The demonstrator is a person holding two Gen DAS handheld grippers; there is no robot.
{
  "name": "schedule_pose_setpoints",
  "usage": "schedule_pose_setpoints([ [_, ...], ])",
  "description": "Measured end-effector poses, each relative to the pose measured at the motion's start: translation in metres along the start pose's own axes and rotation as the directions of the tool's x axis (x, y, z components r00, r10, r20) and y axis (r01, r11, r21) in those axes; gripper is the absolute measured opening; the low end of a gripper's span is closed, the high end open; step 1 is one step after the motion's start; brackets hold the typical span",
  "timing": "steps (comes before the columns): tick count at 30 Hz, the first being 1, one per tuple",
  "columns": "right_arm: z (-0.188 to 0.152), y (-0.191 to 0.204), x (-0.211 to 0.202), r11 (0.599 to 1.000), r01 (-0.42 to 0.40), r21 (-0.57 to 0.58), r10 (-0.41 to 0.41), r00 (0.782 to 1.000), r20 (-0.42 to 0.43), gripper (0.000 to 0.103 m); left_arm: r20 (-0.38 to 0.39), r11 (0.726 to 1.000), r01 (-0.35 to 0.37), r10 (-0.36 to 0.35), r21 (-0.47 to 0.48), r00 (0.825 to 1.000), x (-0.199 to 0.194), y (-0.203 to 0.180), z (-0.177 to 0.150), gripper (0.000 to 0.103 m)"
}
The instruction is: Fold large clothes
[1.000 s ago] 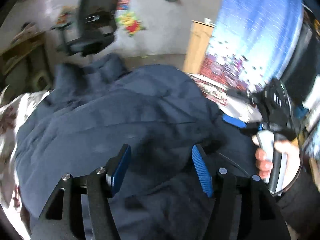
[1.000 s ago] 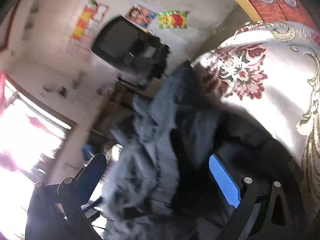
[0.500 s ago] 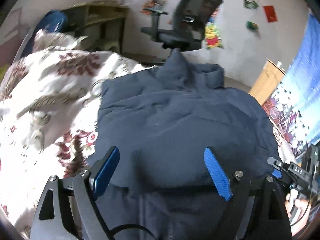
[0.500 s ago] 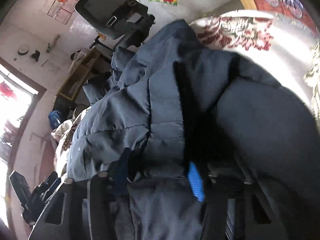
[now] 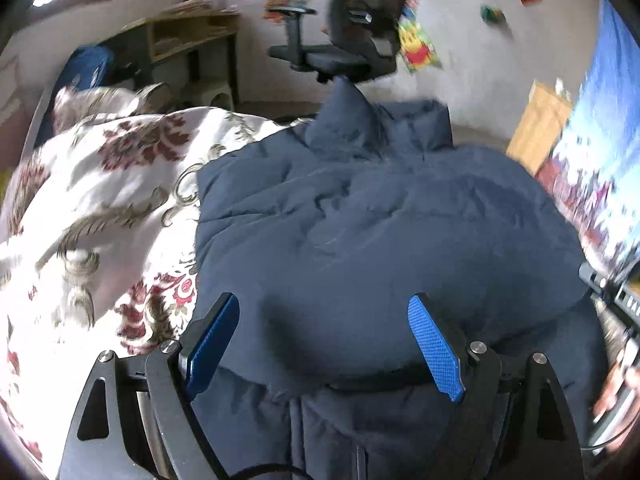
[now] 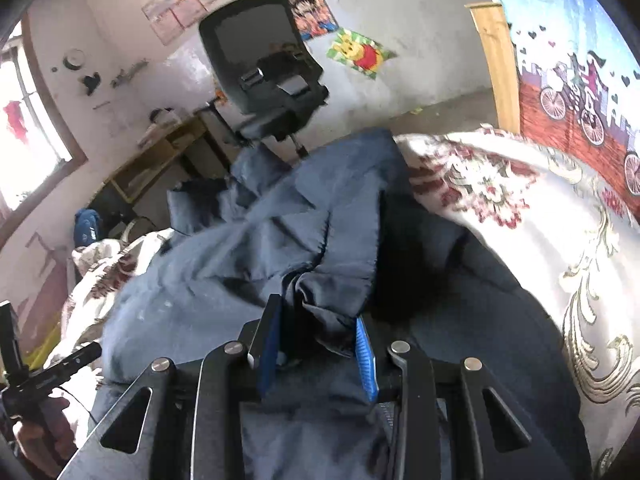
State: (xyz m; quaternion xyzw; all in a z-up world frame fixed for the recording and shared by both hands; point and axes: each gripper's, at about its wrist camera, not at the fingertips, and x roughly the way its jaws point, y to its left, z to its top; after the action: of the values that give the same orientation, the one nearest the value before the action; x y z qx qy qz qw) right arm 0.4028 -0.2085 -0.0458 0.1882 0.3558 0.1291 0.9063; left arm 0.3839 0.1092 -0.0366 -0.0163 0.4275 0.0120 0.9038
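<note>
A large navy puffer jacket [image 5: 380, 232] lies on a bed with a white and maroon floral bedspread [image 5: 104, 208], its collar toward the far end. My left gripper [image 5: 324, 320] is open, its blue pads spread wide just above the jacket's near folded edge, holding nothing. In the right wrist view the jacket [image 6: 248, 264] is bunched up, and my right gripper [image 6: 318, 332] is shut on a fold of its dark fabric. The right gripper's body shows at the right edge of the left wrist view [image 5: 616, 312].
A black office chair [image 6: 264, 80] stands beyond the bed's far end, next to a wooden desk [image 5: 188, 36]. A blue patterned curtain [image 6: 576, 60] and a wooden post [image 6: 496, 60] are on the right. The floral bedspread [image 6: 560, 216] extends to the right of the jacket.
My right gripper closed on a fold of the jacket and drew it over. My left gripper opened wider and pulled back over the near edge; the jacket now lies flatter.
</note>
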Motion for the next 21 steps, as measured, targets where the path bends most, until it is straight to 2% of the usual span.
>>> schedule_pose_setpoints([
  [3,-0.007,-0.004,0.014,1.0,0.017,0.008,-0.016,0.999,-0.041,0.034,-0.05,0.994,-0.051,0.056,0.094,0.997,0.021,-0.014,-0.005,0.083],
  [6,-0.011,-0.008,0.025,0.999,0.041,0.011,-0.04,0.996,-0.082,0.044,-0.076,0.99,-0.072,0.082,0.125,0.994,0.037,-0.016,-0.013,0.085],
  [10,-0.015,-0.011,0.033,0.998,0.053,0.016,-0.051,0.994,-0.101,0.048,-0.078,0.99,-0.09,0.098,0.107,0.992,0.045,-0.008,-0.019,0.098],
  [12,-0.016,-0.011,0.035,0.998,0.06,0.009,-0.058,0.993,-0.105,0.05,-0.089,0.991,-0.093,0.101,0.098,0.991,0.047,-0.006,-0.02,0.101],
  [21,-0.017,-0.004,0.043,0.995,0.091,-0.032,-0.094,0.989,-0.116,0.056,-0.089,0.991,-0.104,0.112,0.084,0.99,0.049,-0.004,-0.021,0.102],
])
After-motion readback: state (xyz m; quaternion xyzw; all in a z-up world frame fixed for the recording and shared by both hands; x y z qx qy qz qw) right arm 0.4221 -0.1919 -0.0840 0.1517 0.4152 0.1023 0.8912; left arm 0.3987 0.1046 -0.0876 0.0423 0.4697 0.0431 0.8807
